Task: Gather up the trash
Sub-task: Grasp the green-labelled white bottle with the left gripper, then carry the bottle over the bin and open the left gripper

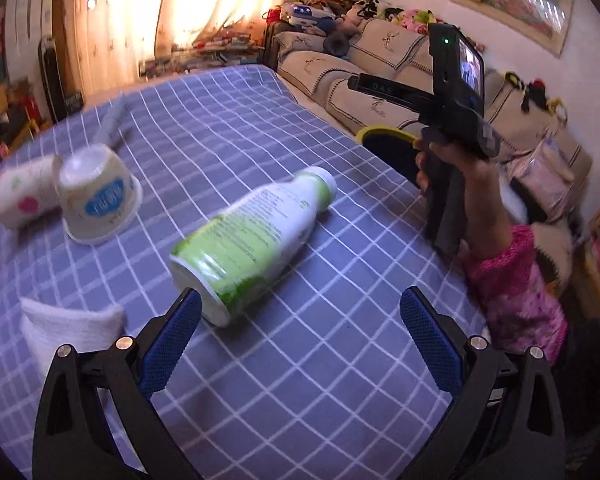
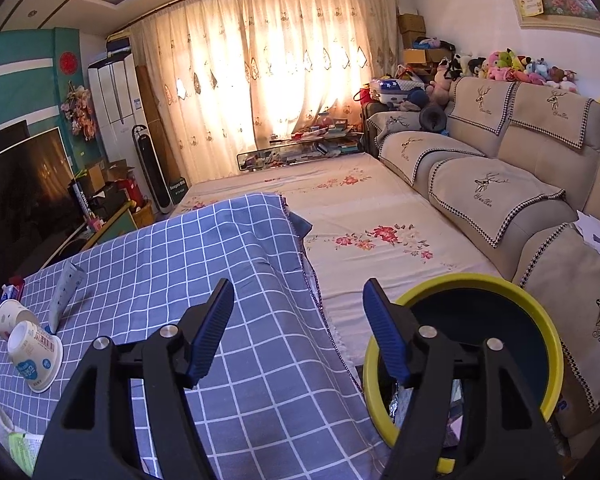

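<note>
1. While my left tongs (image 1: 300, 344) stand wide and empty, the bottle (image 1: 248, 236) lies on its side on the checked tabletop (image 1: 340, 360), its base just ahead of the left pad.
2. Beyond it to the left, a yogurt cup (image 1: 96, 196) sits upside down, touching a paper cup (image 1: 24, 196) on its side.
3. A white tissue (image 1: 68, 328) lies near my left tongs.
4. My right tongs (image 2: 298, 336) are open, nothing between them, held past the tabletop edge beside the yellow-rimmed bin (image 2: 556, 344).
</note>
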`<action>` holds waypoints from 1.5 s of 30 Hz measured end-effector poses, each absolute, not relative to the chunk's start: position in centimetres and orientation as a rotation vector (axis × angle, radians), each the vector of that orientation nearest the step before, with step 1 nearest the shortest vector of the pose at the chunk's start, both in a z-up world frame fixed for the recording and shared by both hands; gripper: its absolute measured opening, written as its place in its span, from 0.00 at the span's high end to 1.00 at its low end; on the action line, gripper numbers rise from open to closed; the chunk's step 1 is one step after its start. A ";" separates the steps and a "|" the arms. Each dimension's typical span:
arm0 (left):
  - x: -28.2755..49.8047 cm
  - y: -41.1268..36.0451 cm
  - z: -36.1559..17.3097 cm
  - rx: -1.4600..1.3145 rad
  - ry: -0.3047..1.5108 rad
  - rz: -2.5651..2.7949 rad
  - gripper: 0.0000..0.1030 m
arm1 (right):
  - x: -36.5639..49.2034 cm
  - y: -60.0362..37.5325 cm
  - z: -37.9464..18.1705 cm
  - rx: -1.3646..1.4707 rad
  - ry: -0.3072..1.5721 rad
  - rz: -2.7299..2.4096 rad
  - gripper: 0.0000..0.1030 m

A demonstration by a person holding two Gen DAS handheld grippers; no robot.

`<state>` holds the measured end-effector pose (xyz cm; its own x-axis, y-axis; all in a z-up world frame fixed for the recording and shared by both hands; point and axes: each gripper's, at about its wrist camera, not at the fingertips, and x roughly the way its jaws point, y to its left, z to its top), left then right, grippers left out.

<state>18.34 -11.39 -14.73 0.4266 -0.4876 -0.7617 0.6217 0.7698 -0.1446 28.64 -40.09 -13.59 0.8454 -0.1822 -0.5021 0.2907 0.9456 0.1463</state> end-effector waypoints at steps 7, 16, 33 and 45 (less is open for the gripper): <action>21.4 -11.0 -14.1 0.230 0.847 -0.684 0.05 | 28.5 -40.3 -13.6 0.231 0.500 -0.257 0.38; 24.0 -13.2 -16.6 0.268 0.906 -0.745 0.06 | 28.7 -40.2 -13.7 0.231 0.512 -0.248 0.35; 23.6 -15.1 -17.5 0.242 0.914 -0.679 0.49 | 27.4 -41.4 -12.8 0.319 0.482 -0.202 0.35; 25.0 -21.6 -15.0 0.238 0.860 -0.770 0.50 | 18.1 -48.6 -9.4 0.376 0.322 -0.323 0.34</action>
